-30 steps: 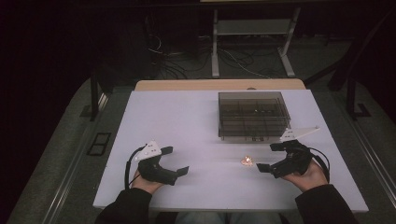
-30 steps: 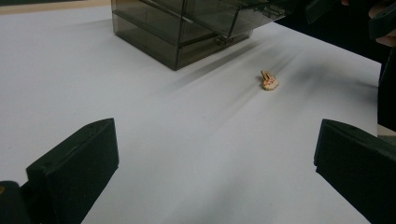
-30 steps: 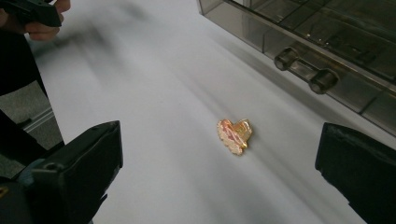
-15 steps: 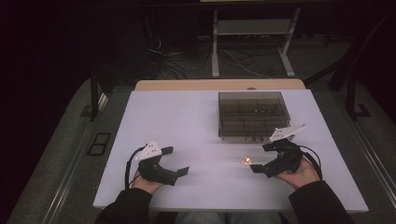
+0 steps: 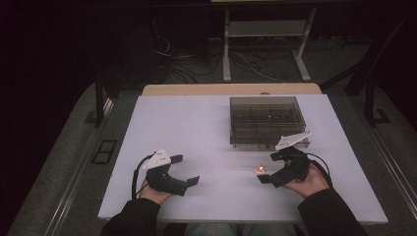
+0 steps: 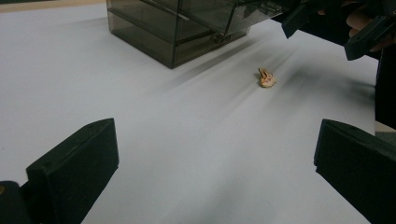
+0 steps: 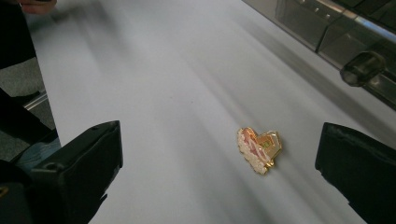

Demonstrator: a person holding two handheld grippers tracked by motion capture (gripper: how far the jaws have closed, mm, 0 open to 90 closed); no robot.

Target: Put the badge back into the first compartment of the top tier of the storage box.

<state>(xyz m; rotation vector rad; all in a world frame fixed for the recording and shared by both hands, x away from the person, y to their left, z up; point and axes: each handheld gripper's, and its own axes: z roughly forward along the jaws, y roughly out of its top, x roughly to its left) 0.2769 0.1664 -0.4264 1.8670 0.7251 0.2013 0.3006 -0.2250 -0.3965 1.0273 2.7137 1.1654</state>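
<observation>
A small gold heart-shaped pin (image 5: 259, 169) lies on the white table (image 5: 196, 128), a little in front of a smoky translucent drawer box (image 5: 267, 121). My right gripper (image 5: 267, 167) stands open at the pin, one jaw on either side of it. In the right gripper view the pin (image 7: 259, 149) lies flat on the table between the jaws, nearer the right one, untouched. My left gripper (image 5: 185, 169) rests open near the front left, nothing between its jaws. From the left gripper view the pin (image 6: 266, 78) sits far ahead, with the right gripper (image 6: 327, 28) beyond it.
The drawer box (image 6: 187, 28) stands at the back right of the table; a round drawer knob (image 7: 364, 67) faces the pin. A tan tabletop strip (image 5: 231, 89) borders the far edge. Cables and a metal frame (image 5: 265, 44) are on the floor behind.
My right gripper has moved left and forward until its open jaws stand on either side of the pin. The left gripper and the pin have stayed put.
</observation>
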